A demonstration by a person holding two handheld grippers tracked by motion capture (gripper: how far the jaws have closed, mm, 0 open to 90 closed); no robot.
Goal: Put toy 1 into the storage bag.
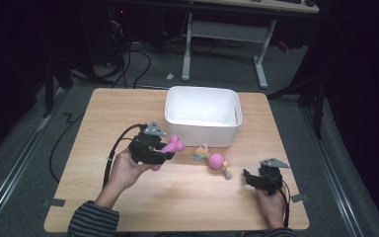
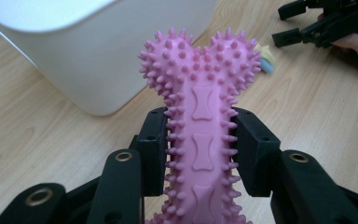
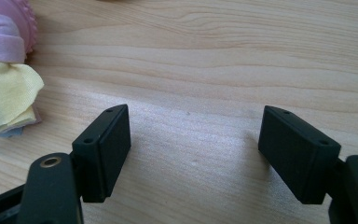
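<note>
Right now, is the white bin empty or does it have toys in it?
Empty as far as the high view shows: the white bin has a bare white floor. The pink spiky bone sits clamped in the left gripper, outside it.

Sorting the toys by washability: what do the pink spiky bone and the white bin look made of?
Pink bone: likely soft rubber or silicone, matte, with moulded nubs and embossed bone shapes, clamped in the left gripper. White bin: probably hard plastic, smooth with a slight sheen and rounded moulded corners.
</note>
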